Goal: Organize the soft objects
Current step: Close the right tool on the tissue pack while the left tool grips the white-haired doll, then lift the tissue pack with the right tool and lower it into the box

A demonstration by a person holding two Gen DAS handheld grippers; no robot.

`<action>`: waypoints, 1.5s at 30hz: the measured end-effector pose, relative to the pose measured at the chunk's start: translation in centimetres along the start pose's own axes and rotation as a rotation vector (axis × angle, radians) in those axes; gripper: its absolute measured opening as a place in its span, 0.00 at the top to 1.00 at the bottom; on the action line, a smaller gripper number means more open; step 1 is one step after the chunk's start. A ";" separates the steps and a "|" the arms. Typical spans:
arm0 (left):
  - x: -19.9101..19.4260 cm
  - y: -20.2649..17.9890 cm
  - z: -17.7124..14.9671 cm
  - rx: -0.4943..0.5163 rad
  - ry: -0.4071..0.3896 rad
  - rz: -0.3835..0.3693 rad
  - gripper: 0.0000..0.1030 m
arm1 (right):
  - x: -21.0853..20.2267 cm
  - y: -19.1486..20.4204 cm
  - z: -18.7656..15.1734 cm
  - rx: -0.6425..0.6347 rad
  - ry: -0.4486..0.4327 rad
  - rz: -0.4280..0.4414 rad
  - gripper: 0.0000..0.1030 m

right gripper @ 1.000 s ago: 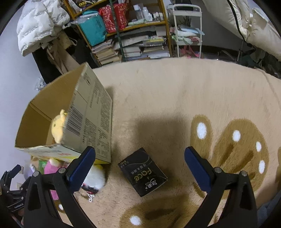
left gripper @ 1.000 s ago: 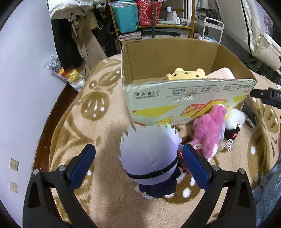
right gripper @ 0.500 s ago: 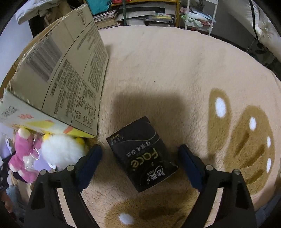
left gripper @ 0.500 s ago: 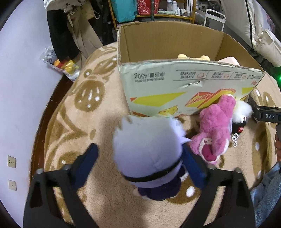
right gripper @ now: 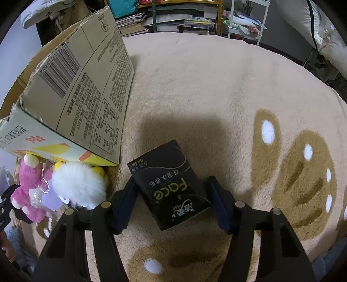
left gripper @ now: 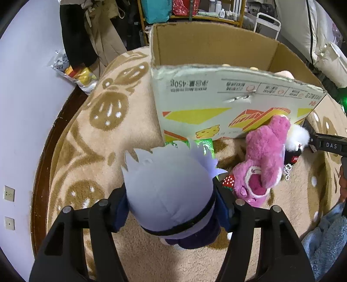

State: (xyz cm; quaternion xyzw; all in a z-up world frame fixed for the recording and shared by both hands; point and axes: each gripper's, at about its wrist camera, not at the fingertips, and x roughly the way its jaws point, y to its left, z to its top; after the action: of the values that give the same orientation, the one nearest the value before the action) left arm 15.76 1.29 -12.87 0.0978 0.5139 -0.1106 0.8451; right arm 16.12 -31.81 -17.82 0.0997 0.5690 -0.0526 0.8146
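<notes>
My left gripper (left gripper: 171, 208) is shut on a white-haired plush doll (left gripper: 169, 191) with a dark body, on the rug in front of the open cardboard box (left gripper: 216, 104). A pink plush bear (left gripper: 264, 160) and a white fluffy keychain plush (left gripper: 298, 135) lie against the box's front. The tops of two plush toys show over the box rim. My right gripper (right gripper: 173, 195) has closed onto a black tissue pack (right gripper: 169, 184) on the rug; both pads touch its sides. The box (right gripper: 76, 86), the white plush (right gripper: 79, 185) and the pink bear (right gripper: 28, 184) are to its left.
A beige rug with brown paw prints (right gripper: 238, 86) covers the floor. Shelves with books and bags (right gripper: 173, 17) stand behind, with hanging coats (left gripper: 86, 32) and a snack bag (left gripper: 73, 71) by the wall. A blue blanket (left gripper: 325, 238) lies at the right.
Both grippers lowered and closed: the left from open beside the doll to clamped on it, the right from wide open above the tissue pack to gripping its sides.
</notes>
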 end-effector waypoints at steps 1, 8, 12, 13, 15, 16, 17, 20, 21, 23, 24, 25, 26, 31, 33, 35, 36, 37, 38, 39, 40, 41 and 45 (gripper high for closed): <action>-0.2 0.0 0.0 -0.002 -0.009 -0.001 0.37 | 0.0 0.0 0.0 -0.003 -0.001 -0.004 0.35; -1.4 0.7 -0.1 -0.037 -0.040 0.000 0.37 | -0.6 0.6 -0.4 -0.014 -0.006 -0.017 0.37; -2.1 0.9 -0.1 -0.037 -0.065 0.035 0.37 | -1.1 0.8 -0.6 -0.016 -0.011 -0.023 0.38; -2.3 1.0 -0.1 -0.039 -0.069 0.035 0.37 | -1.3 0.8 -0.7 -0.015 -0.012 -0.022 0.38; -2.6 1.0 -0.1 -0.045 -0.073 0.029 0.37 | -1.6 0.9 -0.8 -0.016 -0.018 -0.024 0.38; -2.7 1.1 -0.2 -0.047 -0.076 0.029 0.37 | -1.7 0.8 -0.8 -0.017 -0.020 -0.025 0.38; -2.8 1.1 -0.3 -0.047 -0.078 0.031 0.37 | -1.9 0.9 -0.8 -0.016 -0.022 -0.025 0.38; -3.1 1.1 -0.4 -0.045 -0.086 0.042 0.37 | -2.5 0.9 -0.9 -0.014 -0.032 -0.026 0.39; -3.2 1.1 -0.4 -0.046 -0.091 0.042 0.37 | -2.7 0.9 -1.0 -0.013 -0.036 -0.027 0.39; -3.5 1.1 -0.3 -0.051 -0.101 0.036 0.37 | -3.2 1.0 -1.1 -0.009 -0.046 -0.025 0.39; -3.6 1.2 -0.3 -0.055 -0.107 0.033 0.37 | -3.5 1.0 -1.2 -0.007 -0.052 -0.022 0.39; -3.8 1.2 -0.3 -0.056 -0.114 0.033 0.37 | -3.7 1.0 -1.2 -0.006 -0.058 -0.020 0.39; -4.0 1.1 -0.3 -0.054 -0.120 0.034 0.37 | -3.9 1.0 -1.2 -0.005 -0.062 -0.019 0.39; -4.9 0.8 -0.2 -0.043 -0.154 0.045 0.37 | -5.2 0.9 -1.3 0.004 -0.096 -0.001 0.39; -5.3 0.7 -0.2 -0.040 -0.175 0.048 0.37 | -5.7 0.6 -1.4 0.008 -0.110 0.008 0.39; -5.9 0.6 -0.1 -0.035 -0.205 0.049 0.37 | -6.3 0.5 -1.4 0.017 -0.124 0.018 0.39; -6.3 0.5 -0.1 -0.033 -0.220 0.048 0.37 | -6.6 0.4 -1.4 0.024 -0.133 0.024 0.39; -6.5 0.5 -0.1 -0.031 -0.230 0.047 0.37 | -6.8 0.3 -1.6 0.030 -0.140 0.031 0.39; -6.8 0.4 -0.1 -0.028 -0.244 0.046 0.37 | -7.2 0.2 -1.5 0.035 -0.150 0.040 0.39; -7.2 0.3 -0.1 -0.025 -0.259 0.046 0.37 | -7.6 0.2 -1.5 0.039 -0.163 0.045 0.39; -7.5 0.3 0.0 -0.024 -0.272 0.045 0.37 | -8.1 0.1 -1.4 0.037 -0.175 0.051 0.39; -7.7 0.2 0.0 -0.023 -0.286 0.046 0.37 | -8.7 0.2 -1.3 0.034 -0.192 0.060 0.39; -9.2 0.1 -0.1 -0.021 -0.350 0.043 0.37 | -11.1 0.2 -1.0 0.044 -0.271 0.096 0.39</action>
State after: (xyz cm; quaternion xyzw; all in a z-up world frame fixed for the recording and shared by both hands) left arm 11.58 2.22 -4.68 0.0794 0.3576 -0.1024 0.9248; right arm 11.39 -31.71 -7.74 0.1367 0.4473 -0.0390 0.8830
